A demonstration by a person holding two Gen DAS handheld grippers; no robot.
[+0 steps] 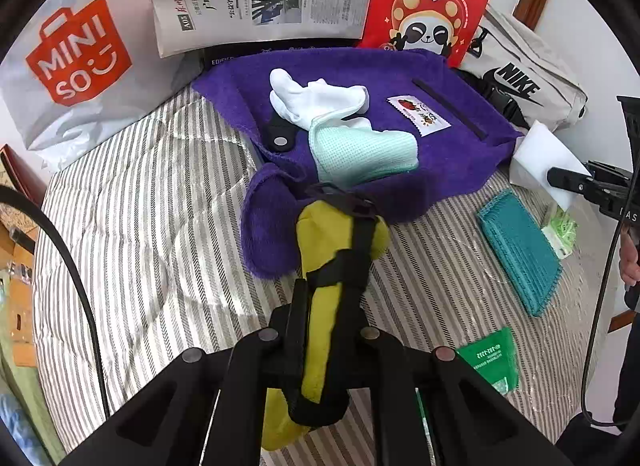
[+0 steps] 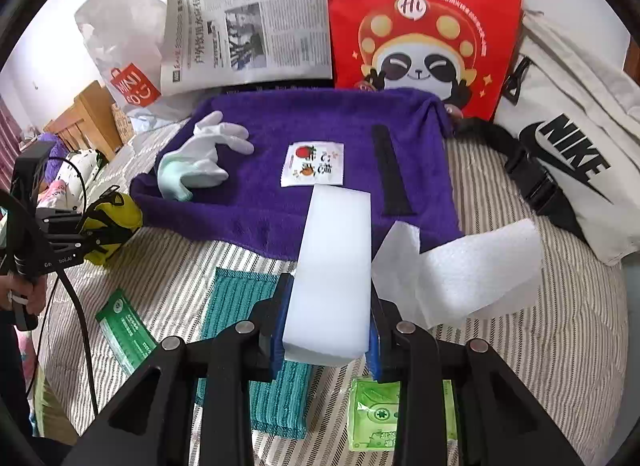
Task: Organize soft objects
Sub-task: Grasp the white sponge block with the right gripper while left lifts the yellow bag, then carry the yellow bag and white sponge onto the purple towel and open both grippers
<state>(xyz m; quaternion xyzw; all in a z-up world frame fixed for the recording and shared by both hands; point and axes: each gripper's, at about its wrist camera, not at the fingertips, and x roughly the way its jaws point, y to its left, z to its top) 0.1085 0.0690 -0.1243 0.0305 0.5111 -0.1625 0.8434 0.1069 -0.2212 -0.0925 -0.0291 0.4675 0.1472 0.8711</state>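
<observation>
- Left gripper (image 1: pixel 344 221): jaws closed on yellow soft item (image 1: pixel 320 330) w/ black strap, held between them.
- Just ahead of left jaws: purple towel (image 1: pixel 360 169) edge; further ahead on it, white glove (image 1: pixel 320 101) w/ mint cuff.
- Right gripper (image 2: pixel 332 298): jaws clamp white foam block (image 2: pixel 332 266), which sticks out fwd.
- Right of those jaws: white foam sheet (image 2: pixel 472 266).
- Below them: teal cloth (image 2: pixel 240 302) on striped bed cover (image 2: pixel 560 346).
- Ahead: small printed packet (image 2: pixel 314 163) on towel.

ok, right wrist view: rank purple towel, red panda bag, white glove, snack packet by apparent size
1. purple towel
2. red panda bag, close to the towel and cut off by the frame edge, so unsure
3. white glove
4. snack packet
</observation>
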